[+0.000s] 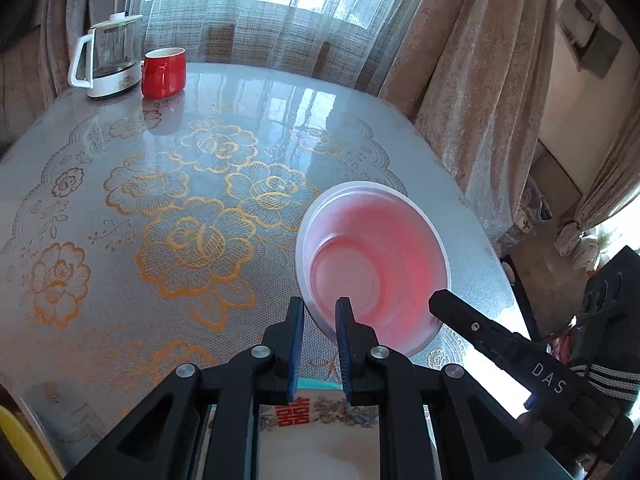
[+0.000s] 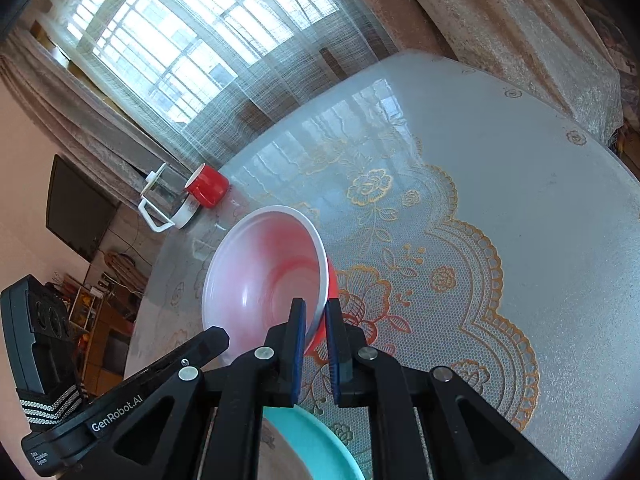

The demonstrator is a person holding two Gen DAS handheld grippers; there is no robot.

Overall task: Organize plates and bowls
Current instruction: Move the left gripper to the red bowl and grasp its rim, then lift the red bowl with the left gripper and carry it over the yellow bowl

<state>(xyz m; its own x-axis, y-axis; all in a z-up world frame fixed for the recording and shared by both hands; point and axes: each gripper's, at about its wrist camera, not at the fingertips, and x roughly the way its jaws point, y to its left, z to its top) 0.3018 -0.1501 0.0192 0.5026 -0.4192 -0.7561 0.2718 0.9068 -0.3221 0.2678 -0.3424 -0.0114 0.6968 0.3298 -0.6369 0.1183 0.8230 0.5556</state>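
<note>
A bowl [image 1: 376, 264], red outside and pale pink-white inside, hangs tilted above the table with both grippers on its rim. My left gripper [image 1: 320, 308] is shut on the near left part of the rim, blue pads either side of the wall. My right gripper [image 2: 316, 308] is shut on the bowl [image 2: 260, 272] at its right rim. One black finger [image 1: 460, 312] of the right gripper reaches to the bowl's right edge. Beneath the grippers lies a teal plate [image 2: 320, 432]. A flowered plate [image 1: 320, 412] with a red character rests on it in the left wrist view.
A round table under a lace-patterned cover [image 1: 160, 200] fills both views. At its far edge stand a glass kettle [image 1: 108, 56] with a white handle and a red mug [image 1: 164, 72]. Curtains hang behind the table. A yellow rim [image 1: 16, 440] shows at the lower left.
</note>
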